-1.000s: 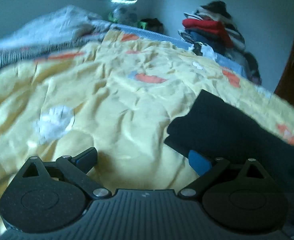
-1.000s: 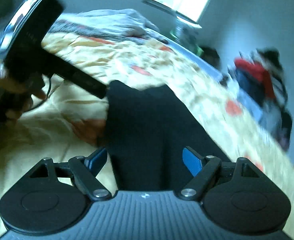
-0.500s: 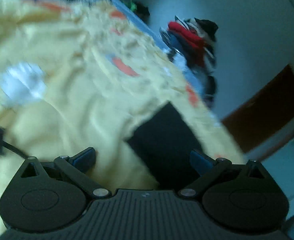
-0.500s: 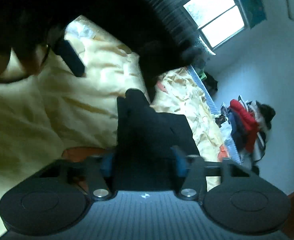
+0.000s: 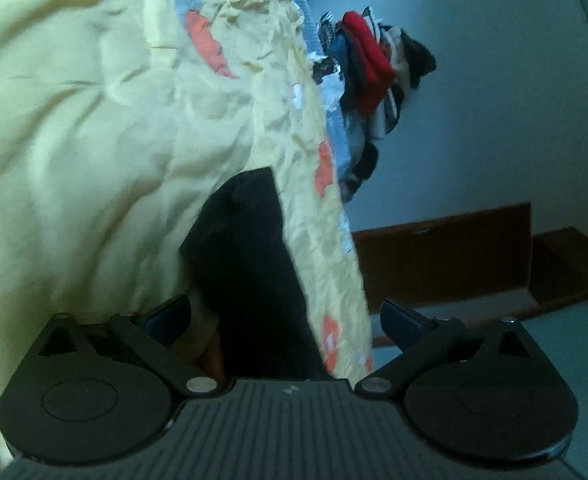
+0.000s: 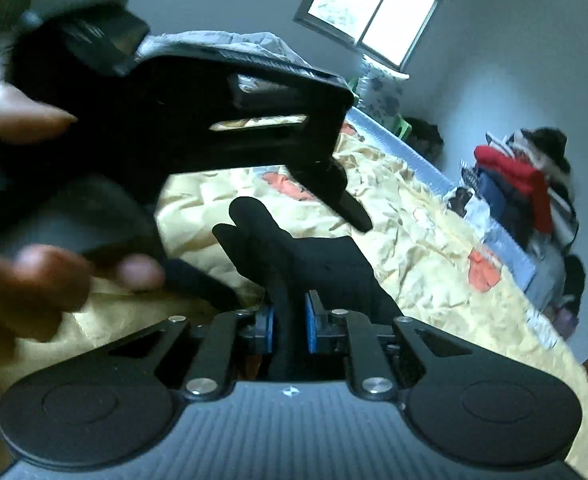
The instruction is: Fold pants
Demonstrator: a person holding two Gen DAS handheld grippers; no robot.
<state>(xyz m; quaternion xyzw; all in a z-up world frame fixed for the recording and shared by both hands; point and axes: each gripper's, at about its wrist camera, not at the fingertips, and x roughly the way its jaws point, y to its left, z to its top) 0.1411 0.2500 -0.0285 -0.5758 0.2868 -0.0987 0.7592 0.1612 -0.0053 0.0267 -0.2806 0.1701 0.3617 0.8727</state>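
- Pants point(image 6: 325, 264): black, soft and matte, lying on the bed close to its near edge, with one bunched fold standing up like a rounded lobe.
- The right gripper point(image 6: 290, 328) is clamped on that fold, its blue pads point(image 6: 311, 322) pressing the cloth from both sides.
- The left gripper point(image 5: 286, 320) is spread wide with nothing between the jaws; its dark blue fingertips point(image 5: 170, 314) sit either side of the pants without touching them, as far as I can tell.
- In the left wrist view the pants point(image 5: 250, 264) show as a dark wedge running along the bed's side edge, only a narrow strip of cover between them and the drop-off.
- The bedspread point(image 5: 94, 140) is yellow, thin and heavily creased, with orange patches.
- The left gripper point(image 6: 198, 128) in the right wrist view is a blocky black body held by a hand point(image 6: 22, 240), blurry, hovering just above the pants.
- There's plenty of bare cover toward the far side of the bed. Past the far edge there's a pile of clothes point(image 6: 525, 184) against the wall point(image 5: 493, 100), red piece on top.
- Window point(image 6: 373, 20) at the head end, bright.
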